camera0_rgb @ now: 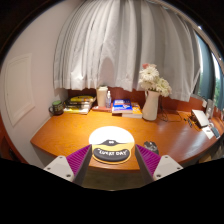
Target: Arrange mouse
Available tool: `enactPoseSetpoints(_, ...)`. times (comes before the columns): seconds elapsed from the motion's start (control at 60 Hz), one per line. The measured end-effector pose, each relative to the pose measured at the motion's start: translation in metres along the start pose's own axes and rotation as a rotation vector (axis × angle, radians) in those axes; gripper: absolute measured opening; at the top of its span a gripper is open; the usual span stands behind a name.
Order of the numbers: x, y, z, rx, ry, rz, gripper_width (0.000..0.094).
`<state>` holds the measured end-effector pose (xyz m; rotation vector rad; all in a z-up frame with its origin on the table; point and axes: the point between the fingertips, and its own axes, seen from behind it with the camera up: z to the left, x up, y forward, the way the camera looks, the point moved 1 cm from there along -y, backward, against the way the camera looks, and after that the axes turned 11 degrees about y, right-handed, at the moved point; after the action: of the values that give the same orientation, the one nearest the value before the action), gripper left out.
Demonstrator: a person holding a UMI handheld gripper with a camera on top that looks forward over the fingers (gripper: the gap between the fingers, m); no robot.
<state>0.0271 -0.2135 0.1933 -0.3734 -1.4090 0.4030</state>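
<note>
The jaws (107, 163) are standing spread, their purple pads (78, 158) showing at either side, and between them a round, pale mouse (110, 142) with a dark labelled band is sitting near the front edge of the wooden tabletop (170, 140). Whether the pads are touching its sides cannot be told; it looks to be resting on the wood with the jaws about it. Beyond the jaws, well apart from the mouse, a vase of white flowers (152, 93) is standing ahead and to the right, with books (120, 105) and small clutter lying along the curtain (120, 45). To do this step well, the person should probably be keeping the jaws level, centring the mouse between the pads, and closing evenly on its sides so it is not skidding off the near edge.
</note>
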Motion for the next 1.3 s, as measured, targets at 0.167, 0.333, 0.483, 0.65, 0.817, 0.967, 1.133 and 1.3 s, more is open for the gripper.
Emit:
enactPoseSetpoints(0.167, -0.098, 0.023, -0.09, -0.078, 0.019, 0.084, 0.0838)
enactPoseSetpoints(0.333, -0.128, 0.054, -0.155, -0.147, 0.063, 0.155, 0.0833)
enactPoseSetpoints(0.483, -0.13, 0.095, -0.192, -0.173, 0.078, 0.191, 0.0831)
enactPoseSetpoints(0.65, -0.11, 0.144, -0.211, -0.168, 0.09, 0.183, 0.0826)
enactPoseSetpoints(0.817, -0.094, 0.18, -0.217, -0.137, 0.105, 0.202, 0.068)
enactPoseSetpoints(0.967, -0.091, 0.194, -0.216, -0.114, 0.093, 0.217, 0.0498)
enactPoseSetpoints(1.133, -0.091, 0.195, -0.216, -0.115, 0.093, 0.233, 0.0398)
enactPoseSetpoints(1.3, -0.088, 0.196, -0.217, -0.137, 0.134, 0.293, 0.0352)
